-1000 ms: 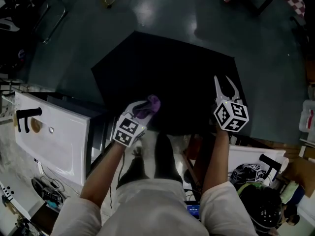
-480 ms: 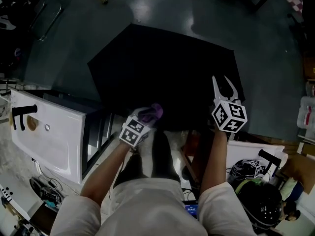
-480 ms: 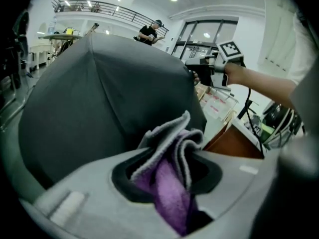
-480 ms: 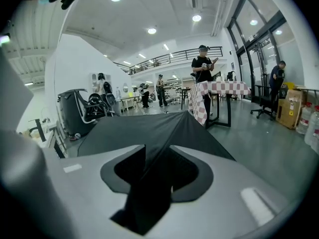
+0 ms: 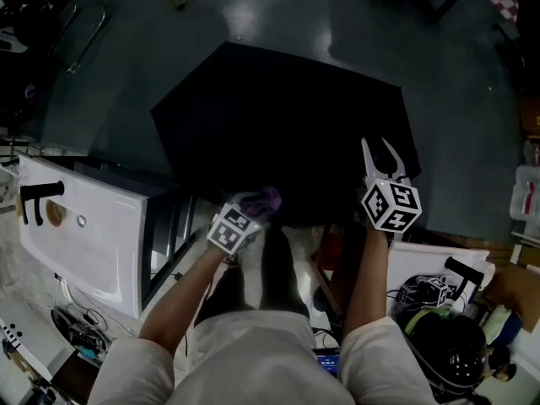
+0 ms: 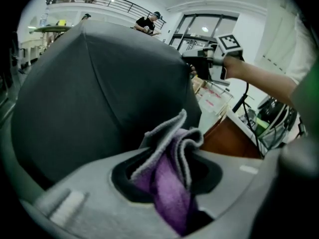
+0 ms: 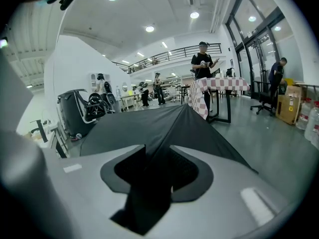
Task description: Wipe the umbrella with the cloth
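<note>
Cloth (image 5: 270, 197) (purple) pinched in left hand-held gripper (image 5: 256, 205) by umbrella (image 5: 287, 116); right hand-held gripper (image 5: 377, 154) pinches its fabric

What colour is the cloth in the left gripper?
Purple, with a grey edge; the cloth shows best in the left gripper view.

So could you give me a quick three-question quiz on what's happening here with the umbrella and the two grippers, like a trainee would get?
1. True or false: the umbrella is folded shut.
2. The left gripper holds: A) a sponge; B) a purple cloth; C) nothing.
3. What lies between the jaws of the right gripper?

Key: 1 false, it stands open on the floor; 2 B; 3 a fold of the umbrella's black fabric.
</note>
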Motion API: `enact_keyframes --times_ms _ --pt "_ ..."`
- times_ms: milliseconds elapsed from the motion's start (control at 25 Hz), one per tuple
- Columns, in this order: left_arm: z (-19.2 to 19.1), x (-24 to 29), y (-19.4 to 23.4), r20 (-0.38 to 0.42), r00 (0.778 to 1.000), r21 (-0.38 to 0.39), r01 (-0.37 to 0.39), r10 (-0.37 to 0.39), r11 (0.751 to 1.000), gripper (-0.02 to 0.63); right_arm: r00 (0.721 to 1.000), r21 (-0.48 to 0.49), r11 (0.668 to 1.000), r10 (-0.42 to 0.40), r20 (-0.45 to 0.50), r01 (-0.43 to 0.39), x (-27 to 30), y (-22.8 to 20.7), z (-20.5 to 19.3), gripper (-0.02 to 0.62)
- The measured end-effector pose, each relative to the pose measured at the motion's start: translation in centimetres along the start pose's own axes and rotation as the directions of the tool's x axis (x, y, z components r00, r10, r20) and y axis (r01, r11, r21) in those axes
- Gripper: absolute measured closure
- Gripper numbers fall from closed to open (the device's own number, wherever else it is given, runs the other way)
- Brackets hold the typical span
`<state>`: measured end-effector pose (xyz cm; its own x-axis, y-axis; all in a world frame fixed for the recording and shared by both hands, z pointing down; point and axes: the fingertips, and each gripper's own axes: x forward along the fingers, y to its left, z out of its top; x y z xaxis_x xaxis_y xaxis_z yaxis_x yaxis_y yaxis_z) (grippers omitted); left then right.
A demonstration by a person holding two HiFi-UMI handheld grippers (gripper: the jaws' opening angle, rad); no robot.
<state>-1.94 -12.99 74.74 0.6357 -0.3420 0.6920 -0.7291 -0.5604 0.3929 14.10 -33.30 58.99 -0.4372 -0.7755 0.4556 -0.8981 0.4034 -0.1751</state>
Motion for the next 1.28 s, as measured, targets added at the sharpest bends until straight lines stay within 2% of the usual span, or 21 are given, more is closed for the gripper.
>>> enact_keyframes --times_ms 120,280,520,680,800,1000,1280 --pt "2.3 -1.5 0.3 0.040 0.999 0.008 -0.019 0.018 1.000 0.468 1.000 -0.007 1.000 0.006 -0.011 -0.007 0.0 0.5 0.1 0.445" --pt "8.1 -4.7 0.9 0.167 0.985 0.029 -0.054 0.048 0.998 0.468 1.000 0.006 1.000 0.011 -0.025 -0.011 -0.2 1.1 0.1 0.445" --pt "19.3 -9.6 3.4 0.357 0.927 0.077 -0.152 0.115 0.985 0.468 0.999 0.025 0.999 0.020 -0.035 -0.019 -0.6 1.3 0.7 0.442" --pt "26.1 -11.1 5.7 0.427 0.890 0.085 -0.218 0.162 0.972 0.468 0.998 0.024 0.999 0.035 -0.053 -0.034 -0.4 1.3 0.8 0.439" --pt "30.1 -11.2 7.2 0.450 0.874 0.086 -0.245 0.181 0.966 0.468 0.997 0.030 0.999 0.043 -0.069 -0.041 0.0 1.4 0.7 0.434" --pt "34.3 -9.5 9.3 0.439 0.877 0.097 -0.260 0.193 0.961 0.468 0.996 0.038 0.998 0.046 -0.076 -0.043 0.8 1.3 0.7 0.431" --pt "35.0 -6.0 11.1 0.360 0.914 0.150 -0.257 0.189 0.955 0.468 0.996 0.050 0.998 0.051 -0.073 -0.047 1.9 1.1 0.6 0.434"
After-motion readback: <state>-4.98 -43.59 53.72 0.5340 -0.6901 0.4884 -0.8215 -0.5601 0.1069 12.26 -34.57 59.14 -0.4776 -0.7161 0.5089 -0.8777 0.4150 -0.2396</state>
